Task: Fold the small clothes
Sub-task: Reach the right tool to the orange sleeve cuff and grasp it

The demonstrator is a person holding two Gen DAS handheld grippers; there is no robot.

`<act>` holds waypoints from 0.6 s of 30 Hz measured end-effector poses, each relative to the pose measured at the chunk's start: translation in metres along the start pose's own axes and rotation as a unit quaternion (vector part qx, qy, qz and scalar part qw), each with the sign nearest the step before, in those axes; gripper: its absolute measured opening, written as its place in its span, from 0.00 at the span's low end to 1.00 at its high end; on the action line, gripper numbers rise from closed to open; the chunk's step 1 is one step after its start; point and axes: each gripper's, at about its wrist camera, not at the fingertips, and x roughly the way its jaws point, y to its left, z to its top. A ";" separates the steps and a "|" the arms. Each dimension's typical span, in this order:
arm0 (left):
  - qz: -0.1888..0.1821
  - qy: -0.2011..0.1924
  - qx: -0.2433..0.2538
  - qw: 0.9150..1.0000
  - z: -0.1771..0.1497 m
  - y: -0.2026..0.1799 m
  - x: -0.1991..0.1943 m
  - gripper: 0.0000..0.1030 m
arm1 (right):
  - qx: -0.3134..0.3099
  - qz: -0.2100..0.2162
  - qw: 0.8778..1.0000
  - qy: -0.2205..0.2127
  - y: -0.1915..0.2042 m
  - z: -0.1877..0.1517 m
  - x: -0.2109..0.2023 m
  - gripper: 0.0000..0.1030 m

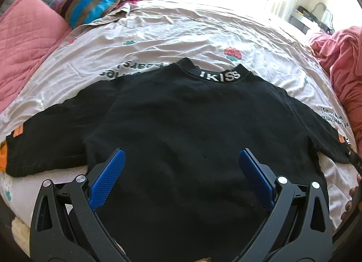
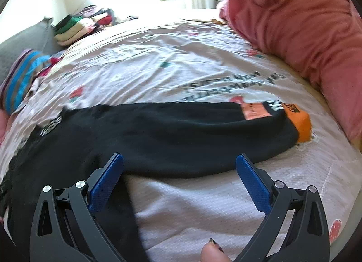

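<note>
Garment: the black long-sleeved top lies flat on your bed sheet, filling the middle and lower part of the left wrist view, with its lettered collar at the upper centre, away from you.
Long axis: the body runs from the collar down toward your jaws; the two sleeves stretch sideways, one to the left edge of the frame, one to the right.
Right sleeve: in the right wrist view the sleeve crosses the frame from centre left to centre right, and its orange cuff ends at the right, near the pink bedding.
Left gripper: jaws wide apart and holding nothing; the body of the top lies straight ahead and beneath them, its hem at the bottom of the frame.
Right gripper: jaws wide apart and empty; the sleeve lies just beyond the fingertips, its long axis across your reach, and the left finger overlaps the black cloth at the armpit.
Nearer hand: your right one, I judge, is nearer this sleeve; the cuff is well off to the right.
Next move: it likely turns on taking the sleeve across its width and carrying it over the body.
</note>
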 end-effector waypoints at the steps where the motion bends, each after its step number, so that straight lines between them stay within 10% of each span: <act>1: 0.003 0.000 0.005 1.000 0.001 -0.003 0.003 0.92 | 0.011 -0.006 1.000 0.004 -0.008 0.001 0.003 0.96; 18: 0.017 -0.004 0.005 1.000 0.023 -0.025 0.035 0.92 | 0.181 -0.045 0.981 0.048 -0.119 -0.004 0.041 0.96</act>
